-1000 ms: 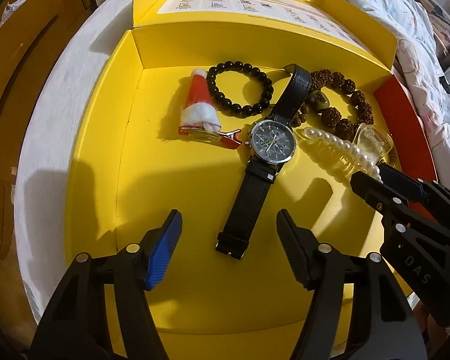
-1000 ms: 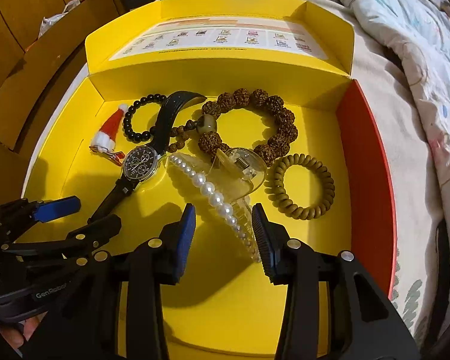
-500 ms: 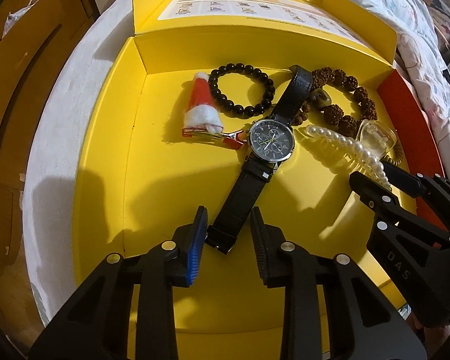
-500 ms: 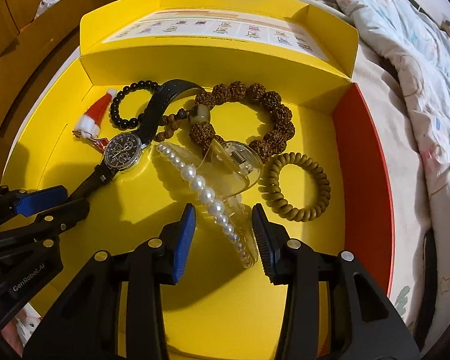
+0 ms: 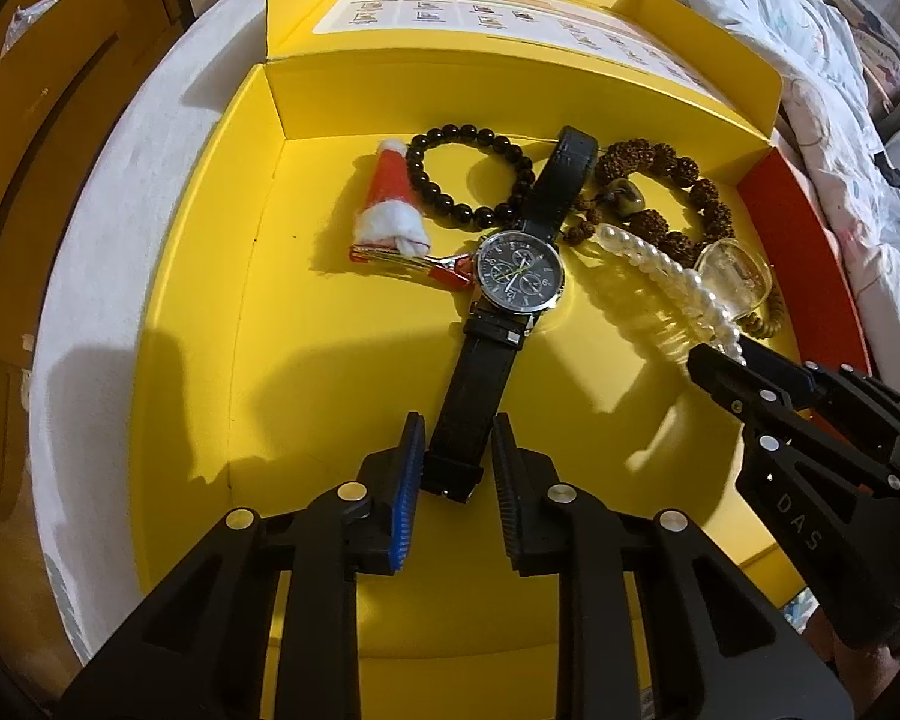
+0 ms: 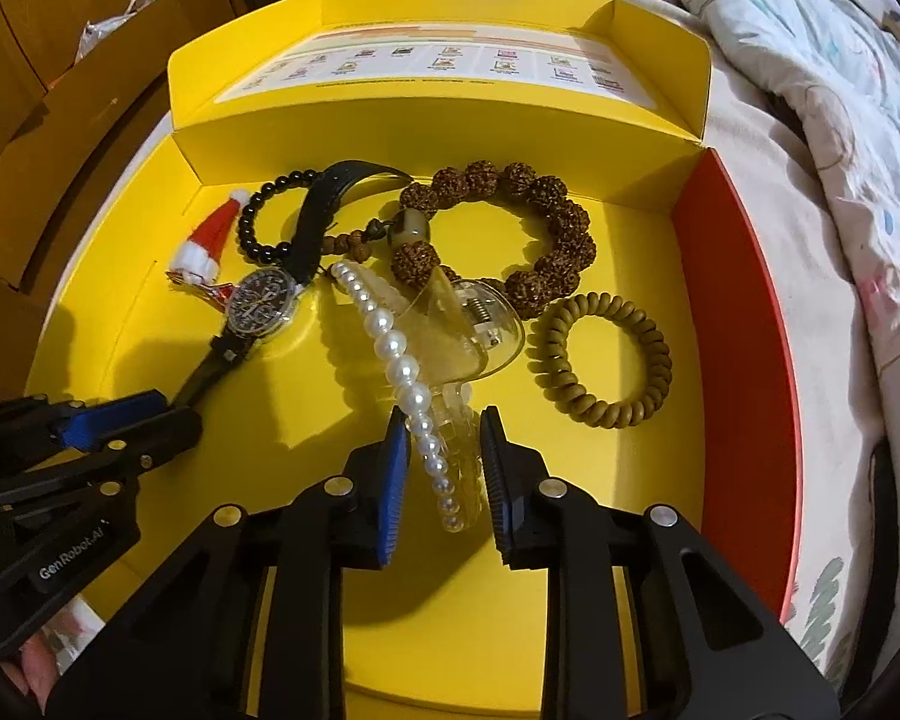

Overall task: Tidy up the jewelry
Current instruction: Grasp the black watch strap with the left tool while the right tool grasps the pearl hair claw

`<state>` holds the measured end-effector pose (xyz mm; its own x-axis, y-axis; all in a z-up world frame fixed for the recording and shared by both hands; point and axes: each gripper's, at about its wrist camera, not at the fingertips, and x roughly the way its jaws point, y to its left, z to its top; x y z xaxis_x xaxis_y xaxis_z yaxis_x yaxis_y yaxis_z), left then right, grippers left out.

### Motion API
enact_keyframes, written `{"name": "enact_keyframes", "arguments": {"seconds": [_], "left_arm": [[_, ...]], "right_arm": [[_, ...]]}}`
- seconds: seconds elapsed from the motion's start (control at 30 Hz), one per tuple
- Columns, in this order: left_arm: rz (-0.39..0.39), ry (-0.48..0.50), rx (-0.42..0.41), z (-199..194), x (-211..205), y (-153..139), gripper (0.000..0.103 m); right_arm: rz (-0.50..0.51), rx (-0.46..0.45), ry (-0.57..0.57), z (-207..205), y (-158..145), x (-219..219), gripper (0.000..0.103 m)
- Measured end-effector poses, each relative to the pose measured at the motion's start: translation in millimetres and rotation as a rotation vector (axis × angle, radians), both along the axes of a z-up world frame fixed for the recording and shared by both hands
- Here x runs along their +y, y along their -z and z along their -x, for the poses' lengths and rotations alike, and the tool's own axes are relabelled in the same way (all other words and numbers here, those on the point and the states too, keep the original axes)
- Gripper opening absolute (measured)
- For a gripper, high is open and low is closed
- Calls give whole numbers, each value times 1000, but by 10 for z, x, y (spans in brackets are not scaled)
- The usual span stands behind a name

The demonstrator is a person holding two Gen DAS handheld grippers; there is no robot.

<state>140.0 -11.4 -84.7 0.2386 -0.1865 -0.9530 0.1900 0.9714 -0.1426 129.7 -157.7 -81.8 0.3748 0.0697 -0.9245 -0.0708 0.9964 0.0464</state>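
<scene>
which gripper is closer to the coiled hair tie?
Right. The right gripper, jaws closing around the pearl hair claw, sits just beside the coiled hair tie. The left gripper is across the box, at the watch strap end.

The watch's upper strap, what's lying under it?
The watch strap crosses over the black bead bracelet and the brown bracelet's small-bead tail; whatever else lies beneath is covered.

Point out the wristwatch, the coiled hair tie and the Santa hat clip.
wristwatch (image 5: 519, 269), left wrist view, on its dial.
coiled hair tie (image 6: 607, 411), right wrist view, near coil.
Santa hat clip (image 5: 388, 189), left wrist view, red cone.
</scene>
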Motion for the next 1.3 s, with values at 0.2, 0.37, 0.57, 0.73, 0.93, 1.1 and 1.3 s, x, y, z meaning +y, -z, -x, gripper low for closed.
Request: {"name": "enact_keyframes", "arguments": {"seconds": [0.2, 0.37, 0.57, 0.73, 0.93, 1.1, 1.3], "left_arm": [[25, 11, 2, 11, -15, -31, 21], [40, 9, -5, 35, -62, -77, 20], [45, 7, -25, 96, -73, -157, 19], [60, 1, -49, 145, -21, -275, 19], [81, -10, -80, 183, 53, -420, 19], [91, -18, -105, 189, 57, -515, 19], [113, -28, -129, 211, 113, -631, 18]], "right_arm": [[-53, -5, 5, 20, -83, -27, 19], [-88, -6, 24, 18, -107, -87, 18], [-113, -7, 29, 34, -146, -123, 14], [-132, -13, 34, 43, -179, -143, 14], [-157, -18, 39, 61, -230, -176, 13], [-179, -34, 38, 104, -312, -183, 13], [-210, -47, 36, 138, -404, -213, 13]]}}
